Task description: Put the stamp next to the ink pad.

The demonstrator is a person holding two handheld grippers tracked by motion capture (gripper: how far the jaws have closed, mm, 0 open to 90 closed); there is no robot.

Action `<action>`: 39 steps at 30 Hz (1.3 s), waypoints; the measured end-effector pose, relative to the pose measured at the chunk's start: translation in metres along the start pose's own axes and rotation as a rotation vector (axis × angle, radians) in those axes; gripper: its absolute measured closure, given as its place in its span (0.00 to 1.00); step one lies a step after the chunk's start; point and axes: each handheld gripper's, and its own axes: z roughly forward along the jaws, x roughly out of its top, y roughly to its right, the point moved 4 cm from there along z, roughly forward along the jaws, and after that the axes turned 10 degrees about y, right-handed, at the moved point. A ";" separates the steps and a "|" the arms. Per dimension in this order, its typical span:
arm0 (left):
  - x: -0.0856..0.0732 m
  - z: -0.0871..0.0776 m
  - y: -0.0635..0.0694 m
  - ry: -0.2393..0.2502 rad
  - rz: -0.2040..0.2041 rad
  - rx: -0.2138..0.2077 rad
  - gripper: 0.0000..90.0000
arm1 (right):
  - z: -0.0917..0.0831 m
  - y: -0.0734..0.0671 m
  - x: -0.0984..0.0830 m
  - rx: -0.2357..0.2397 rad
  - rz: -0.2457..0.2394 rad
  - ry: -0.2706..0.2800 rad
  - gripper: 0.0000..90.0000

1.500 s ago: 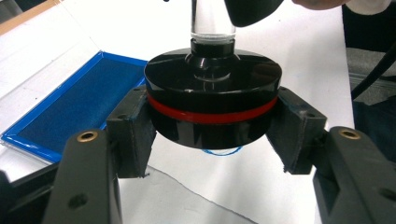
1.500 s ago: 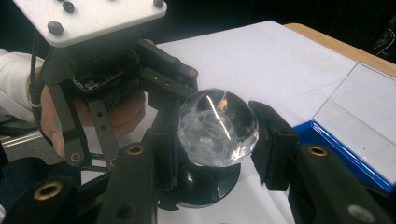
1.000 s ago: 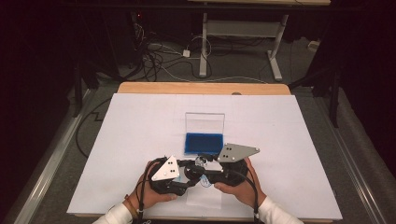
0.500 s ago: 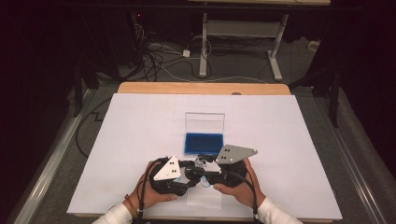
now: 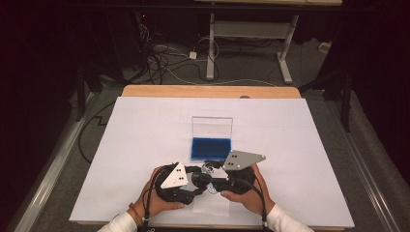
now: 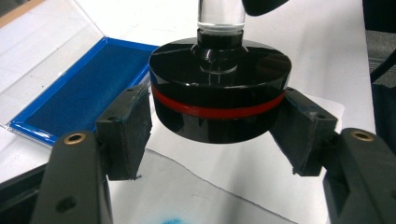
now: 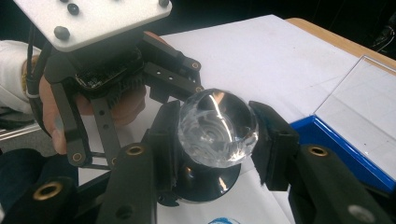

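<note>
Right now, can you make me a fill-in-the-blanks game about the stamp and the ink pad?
1. The band around the stamp is ____.
2. The ink pad is ____.
3. The right gripper is shut on the stamp's clear ____.
4. The left gripper has just been ____ its jaws around the stamp.

Missing words: red; blue; knob; opening

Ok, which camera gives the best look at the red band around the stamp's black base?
The left gripper view: the red band runs across the stamp close up, between the open jaws. The right gripper view looks down on the stamp's clear knob, which hides the band. In the high view the stamp is too small to tell.
</note>
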 end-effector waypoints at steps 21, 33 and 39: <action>-0.007 0.010 0.005 -0.069 0.037 0.040 0.20 | -0.019 -0.001 0.008 -0.042 -0.026 0.039 0.64; -0.007 0.005 -0.001 -0.072 0.037 0.064 0.20 | -0.029 0.006 0.010 -0.073 -0.036 0.046 0.63; -0.007 -0.004 -0.007 -0.057 0.025 0.089 0.21 | -0.035 0.011 0.010 -0.094 -0.038 0.048 0.63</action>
